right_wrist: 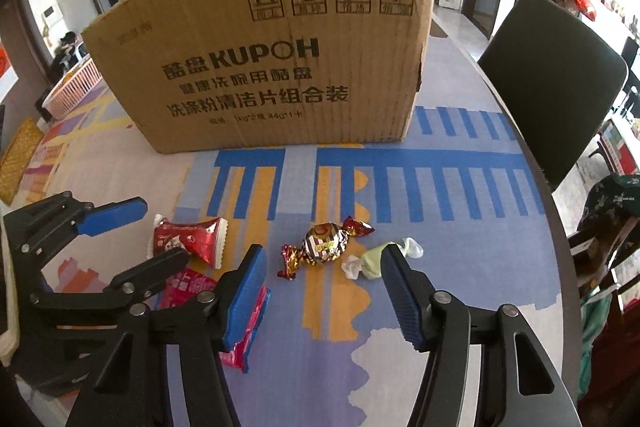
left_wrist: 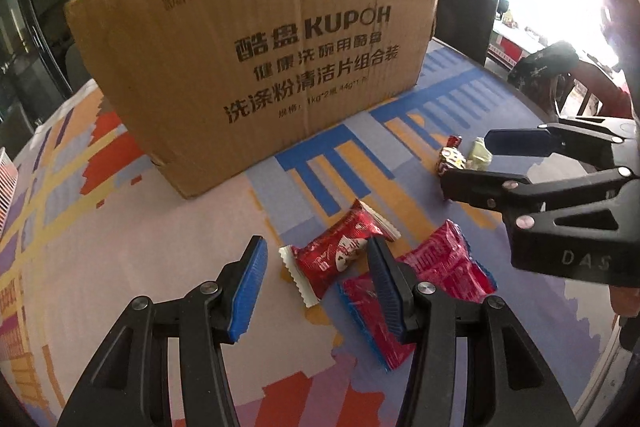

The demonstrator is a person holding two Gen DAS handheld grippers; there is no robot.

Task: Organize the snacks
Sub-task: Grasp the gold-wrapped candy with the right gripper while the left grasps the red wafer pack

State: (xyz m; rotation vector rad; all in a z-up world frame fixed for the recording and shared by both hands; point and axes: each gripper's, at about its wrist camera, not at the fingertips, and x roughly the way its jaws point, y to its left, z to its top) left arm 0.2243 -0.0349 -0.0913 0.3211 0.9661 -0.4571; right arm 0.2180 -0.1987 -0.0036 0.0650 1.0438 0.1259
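Hovering before the cardboard box, both grippers spread, holding nothing.

My left gripper straddles the red snack packet; my right gripper flanks the foil candy, green candy alongside.

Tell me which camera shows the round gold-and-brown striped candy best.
The right wrist view. There the striped candy lies whole and unobstructed on the tablecloth, between the open fingers of the right hand-held gripper, with both twisted ends visible. In the left wrist view it is far off, small, and partly hidden behind that gripper's finger.
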